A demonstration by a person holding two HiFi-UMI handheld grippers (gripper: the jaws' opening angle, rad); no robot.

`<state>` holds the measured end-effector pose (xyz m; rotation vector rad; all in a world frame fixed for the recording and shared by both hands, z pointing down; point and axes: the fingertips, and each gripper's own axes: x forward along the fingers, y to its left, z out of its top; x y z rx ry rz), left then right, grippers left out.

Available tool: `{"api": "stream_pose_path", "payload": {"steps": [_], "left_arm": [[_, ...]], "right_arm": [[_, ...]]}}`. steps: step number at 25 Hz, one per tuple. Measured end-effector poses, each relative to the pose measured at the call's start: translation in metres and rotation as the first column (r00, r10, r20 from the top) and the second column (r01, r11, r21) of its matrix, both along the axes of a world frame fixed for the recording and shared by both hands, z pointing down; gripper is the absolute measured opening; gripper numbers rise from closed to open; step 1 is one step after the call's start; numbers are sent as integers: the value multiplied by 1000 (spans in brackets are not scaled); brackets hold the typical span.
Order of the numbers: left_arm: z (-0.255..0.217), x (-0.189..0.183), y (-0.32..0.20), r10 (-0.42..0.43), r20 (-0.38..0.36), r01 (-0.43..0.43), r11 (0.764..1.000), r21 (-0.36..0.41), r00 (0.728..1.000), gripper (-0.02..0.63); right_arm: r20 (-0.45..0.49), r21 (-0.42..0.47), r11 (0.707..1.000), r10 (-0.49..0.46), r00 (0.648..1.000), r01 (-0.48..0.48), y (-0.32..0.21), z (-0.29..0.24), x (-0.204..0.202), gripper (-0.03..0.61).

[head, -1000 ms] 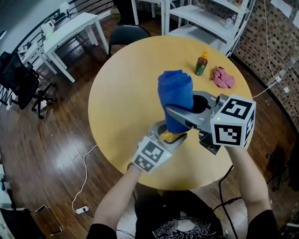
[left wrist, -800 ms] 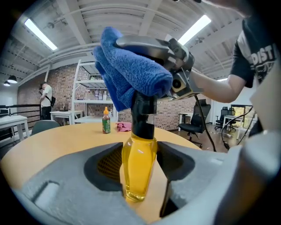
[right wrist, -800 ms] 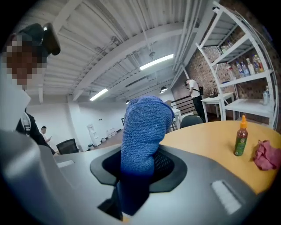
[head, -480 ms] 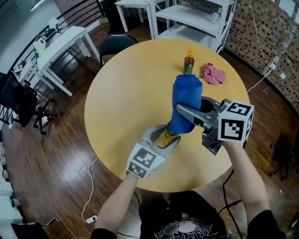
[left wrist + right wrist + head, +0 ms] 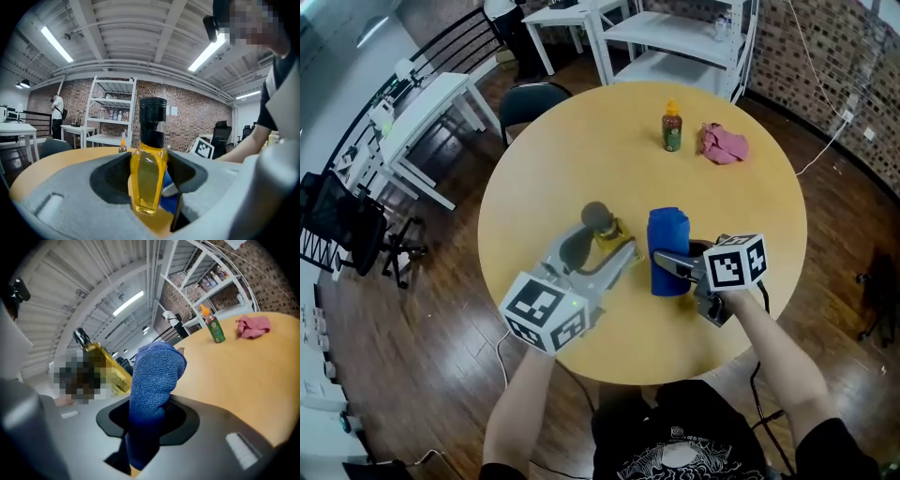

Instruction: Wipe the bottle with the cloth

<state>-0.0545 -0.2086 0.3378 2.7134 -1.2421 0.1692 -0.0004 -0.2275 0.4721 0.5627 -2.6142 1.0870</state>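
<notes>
Bottle [image 5: 149, 180] sat clamped in your left gripper [image 5: 609, 246]; cloth [image 5: 668, 239], pinched in your right gripper [image 5: 675, 265], stood just right of it. You needed firm, full-length strokes.

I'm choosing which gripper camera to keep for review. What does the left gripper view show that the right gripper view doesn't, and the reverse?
Only the left gripper view: the left gripper shut on the yellow bottle. Only the right gripper view: the right gripper shut on the blue cloth, and the pink cloth. Both: yellow bottle, blue cloth, orange-capped green bottle, round table.
</notes>
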Motion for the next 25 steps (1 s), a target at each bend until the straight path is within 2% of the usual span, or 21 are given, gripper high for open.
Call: {"api": "stream_pose_path", "payload": {"steps": [4,6,9,14,17,21,25], "left_arm": [[-41,10,1,31,-12,-31,998,47,999,242],[-49,19,2,53,8,-53,997,63,999,242],[-43,30,3,72,53,-75,995,66,996,242],[-21,33,2,80,70,-82,996,23,994,242],[-18,29,3,80,63,-80,997,12,995,242],[-13,23,1,72,69,-72,997,2,995,242],[-3,25,-1,64,57,-64,998,-11,996,242]], "right_arm": [[48,-159,987,-33,998,40,23,25,-32,130],[85,-205,976,-62,994,78,36,26,-49,130],[134,-218,965,-121,984,148,55,19,-69,130],[171,-225,950,-181,968,218,70,10,-83,130],[162,-243,947,-174,971,211,70,15,-73,130],[177,-275,949,-108,978,155,55,18,-54,130],[139,-266,956,-86,987,121,43,27,-36,130]]}}
